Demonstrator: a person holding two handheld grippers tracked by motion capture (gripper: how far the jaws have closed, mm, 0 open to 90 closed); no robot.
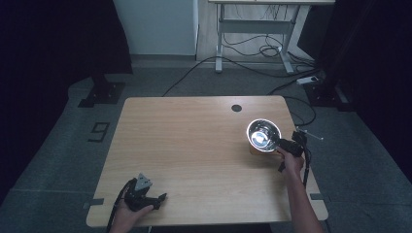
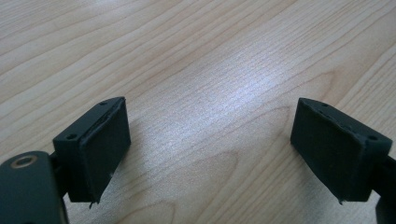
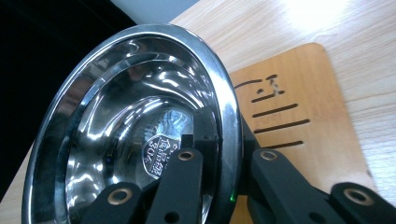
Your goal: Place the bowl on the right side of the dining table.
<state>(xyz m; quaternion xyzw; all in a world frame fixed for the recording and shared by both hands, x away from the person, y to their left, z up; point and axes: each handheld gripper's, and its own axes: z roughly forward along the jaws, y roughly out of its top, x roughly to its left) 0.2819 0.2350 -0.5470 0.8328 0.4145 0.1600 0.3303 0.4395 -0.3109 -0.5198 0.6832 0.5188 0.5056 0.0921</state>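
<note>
**Steel bowl pinched at its rim near the table's right edge**

The right gripper (image 1: 286,145) is clamping the rim of a shiny round stainless-steel bowl (image 1: 263,135), one jaw reaching inside the bowl and the other pressing on the outside of its wall. In the right gripper view the bowl (image 3: 140,126) is showing steeply tilted against the camera, with a stamped mark visible on its bottom. Behind it a thin light-wood board with dark slots and rounded corners (image 3: 299,116) is lying flat on the pale wood-grain table (image 3: 261,28). In the high view the board (image 1: 256,150) is peeking out under the near edge of the bowl, and both are sitting close to the table's right edge, with a small round black grommet (image 1: 236,108) farther back near the far edge.

The left gripper (image 1: 145,199) is resting at the near left corner of the table (image 1: 184,145), close to the front edge and well apart from the bowl. Its jaws are standing wide apart with nothing between them, bare wood showing across the gap in the left gripper view (image 2: 210,140).

A broad stretch of bare tabletop is lying between the two grippers, running across the middle and the far left.
</note>
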